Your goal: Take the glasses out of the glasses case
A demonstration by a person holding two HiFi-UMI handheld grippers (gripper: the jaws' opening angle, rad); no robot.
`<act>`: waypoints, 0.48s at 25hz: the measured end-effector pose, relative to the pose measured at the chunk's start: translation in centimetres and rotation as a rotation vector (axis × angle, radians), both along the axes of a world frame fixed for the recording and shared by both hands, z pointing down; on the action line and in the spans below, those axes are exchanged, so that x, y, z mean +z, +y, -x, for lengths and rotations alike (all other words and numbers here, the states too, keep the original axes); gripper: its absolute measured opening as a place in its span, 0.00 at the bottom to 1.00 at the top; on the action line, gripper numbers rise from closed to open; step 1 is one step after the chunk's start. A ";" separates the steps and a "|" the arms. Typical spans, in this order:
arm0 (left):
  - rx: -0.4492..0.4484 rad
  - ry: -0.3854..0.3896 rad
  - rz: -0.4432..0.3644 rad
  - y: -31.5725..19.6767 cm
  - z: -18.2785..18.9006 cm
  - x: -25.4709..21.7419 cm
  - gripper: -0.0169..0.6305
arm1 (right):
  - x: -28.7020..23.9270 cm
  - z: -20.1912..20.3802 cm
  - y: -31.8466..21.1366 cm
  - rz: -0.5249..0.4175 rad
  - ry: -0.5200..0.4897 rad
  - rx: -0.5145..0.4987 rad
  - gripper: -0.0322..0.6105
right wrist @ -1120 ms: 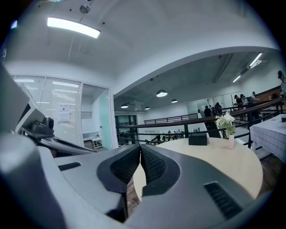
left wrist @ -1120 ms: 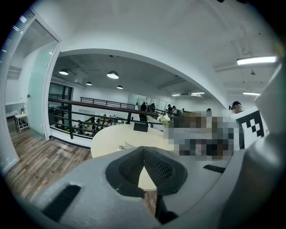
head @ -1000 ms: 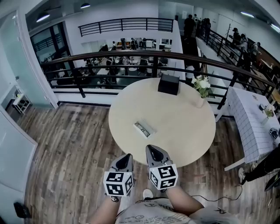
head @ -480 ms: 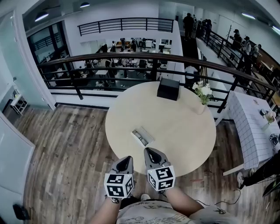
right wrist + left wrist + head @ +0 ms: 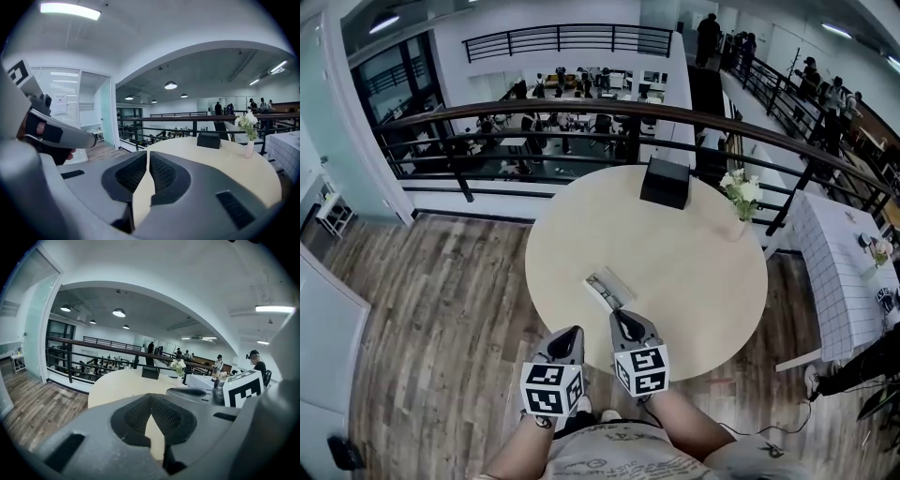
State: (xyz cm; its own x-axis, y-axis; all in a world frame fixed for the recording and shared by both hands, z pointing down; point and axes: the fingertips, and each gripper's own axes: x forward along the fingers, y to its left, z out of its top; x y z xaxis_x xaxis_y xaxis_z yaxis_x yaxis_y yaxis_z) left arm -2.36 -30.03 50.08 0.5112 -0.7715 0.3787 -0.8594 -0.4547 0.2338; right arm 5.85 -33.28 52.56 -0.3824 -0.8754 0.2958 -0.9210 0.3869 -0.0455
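The glasses case [image 5: 609,288] is a small grey oblong that lies open on the round beige table [image 5: 694,272], near its front edge, with something dark inside. My right gripper [image 5: 622,317] hovers just in front of the case, its jaws pressed together and empty. My left gripper [image 5: 573,332] hangs lower left of it, over the table's rim, also shut and empty. In the left gripper view the jaw tips [image 5: 151,397] meet; so do those in the right gripper view [image 5: 147,154]. Neither gripper view shows the case.
A black box [image 5: 665,181] stands at the table's far edge and a white vase of flowers [image 5: 741,194] at its far right. A dark railing [image 5: 581,117] runs behind the table. A white gridded table [image 5: 844,272] stands to the right. Wooden floor lies all around.
The head view has shifted towards the table. The case now lies closer to my right gripper's tips. Both grippers stay shut.
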 end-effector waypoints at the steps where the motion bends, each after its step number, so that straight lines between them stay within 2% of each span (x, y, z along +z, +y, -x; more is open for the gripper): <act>1: 0.001 -0.001 0.001 -0.3 0.2 0.1 0.05 | 0.4 0.0 -0.4 0.006 0.004 0.005 0.08; 6: -0.016 0.003 0.001 -1.5 1.6 0.3 0.05 | 2.7 -0.1 -3.5 0.049 -0.010 0.035 0.08; 12: -0.037 0.008 0.013 -2.4 2.7 0.4 0.05 | 6.9 -1.1 -7.3 0.111 0.111 0.055 0.08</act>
State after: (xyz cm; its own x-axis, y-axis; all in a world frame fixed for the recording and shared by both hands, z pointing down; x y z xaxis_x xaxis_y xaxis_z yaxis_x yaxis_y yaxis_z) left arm -5.05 -32.45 50.51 0.4855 -0.7849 0.3850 -0.8737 -0.4196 0.2463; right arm 6.90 -40.57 59.47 -0.2944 -0.8539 0.4291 -0.9425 0.3338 0.0178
